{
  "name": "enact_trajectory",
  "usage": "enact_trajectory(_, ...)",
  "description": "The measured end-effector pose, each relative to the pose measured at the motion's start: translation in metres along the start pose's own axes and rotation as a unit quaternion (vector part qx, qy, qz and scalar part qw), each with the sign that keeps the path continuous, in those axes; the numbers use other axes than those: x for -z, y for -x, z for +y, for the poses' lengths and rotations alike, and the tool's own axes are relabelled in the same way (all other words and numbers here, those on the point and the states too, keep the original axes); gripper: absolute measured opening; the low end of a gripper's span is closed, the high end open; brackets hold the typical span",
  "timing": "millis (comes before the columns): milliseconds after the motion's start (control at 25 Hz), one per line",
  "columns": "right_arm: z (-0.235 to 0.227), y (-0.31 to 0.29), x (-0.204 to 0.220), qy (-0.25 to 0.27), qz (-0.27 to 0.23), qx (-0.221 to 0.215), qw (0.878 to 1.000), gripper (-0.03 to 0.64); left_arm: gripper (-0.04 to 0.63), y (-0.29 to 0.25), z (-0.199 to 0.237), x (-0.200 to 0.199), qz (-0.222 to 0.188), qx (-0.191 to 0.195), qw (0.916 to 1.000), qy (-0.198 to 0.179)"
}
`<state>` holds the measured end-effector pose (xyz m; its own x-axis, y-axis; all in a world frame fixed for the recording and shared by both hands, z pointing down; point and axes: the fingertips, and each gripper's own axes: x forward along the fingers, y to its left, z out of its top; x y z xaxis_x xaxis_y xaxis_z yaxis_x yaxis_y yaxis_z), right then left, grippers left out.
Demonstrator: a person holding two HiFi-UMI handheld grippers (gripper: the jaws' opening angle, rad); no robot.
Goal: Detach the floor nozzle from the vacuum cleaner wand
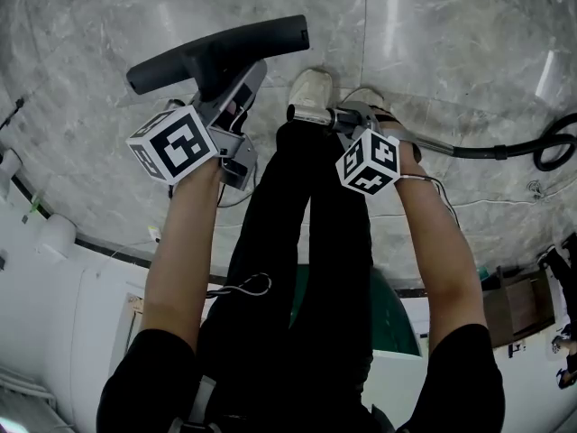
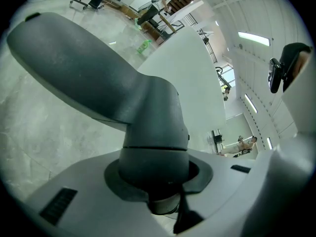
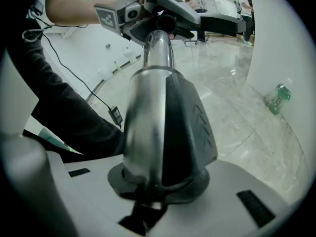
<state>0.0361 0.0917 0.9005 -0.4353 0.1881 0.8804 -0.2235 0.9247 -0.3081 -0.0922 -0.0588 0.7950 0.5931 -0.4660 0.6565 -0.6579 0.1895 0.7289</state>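
**Inspector:** Grippers first. State of each?

**Assessor:** Left gripper (image 1: 236, 93) is clamped on the round grey neck of the floor nozzle (image 1: 216, 52). Its own view shows that neck seated between both jaws, which stand partway apart around it. Right gripper (image 1: 356, 118) is clamped the same way on the wand (image 1: 311, 114). It grips where a dark grey collar (image 3: 190, 127) with chevron marks sits against the chrome tube.

**Inspector:** Surroundings, largest item downward?

**Assessor:** Grey marble floor (image 1: 451, 43) fills the upper part of the head view. The person's legs (image 1: 306, 242), in black trousers, run up from 6 o'clock to centre. The nozzle is at 11 o'clock, carried in the left jaws, its long head slanting from 9 o'clock toward 1 o'clock. The wand lies across at 1 o'clock from centre, with its open end toward 9 o'clock. Its far end runs off toward 3 o'clock into a black hose (image 1: 541, 147). A white shoe (image 1: 313, 93) sits at 12 o'clock, just behind the wand's end.

**Inspector:** Nozzle and wand joined?

**Assessor:** No joint observed. In the head view the wand's open end sits just beside the left gripper, apart from the nozzle's neck. The right gripper view agrees, showing the tube ending bare in front of the left gripper.
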Motion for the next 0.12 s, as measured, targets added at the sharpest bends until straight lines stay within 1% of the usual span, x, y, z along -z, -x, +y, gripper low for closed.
enact_trajectory(120,-0.001,0.0,0.012,-0.001,0.0,-0.001,1.0,0.086,0.124,-0.01,-0.002,0.019,0.022,-0.004,0.9997,-0.01)
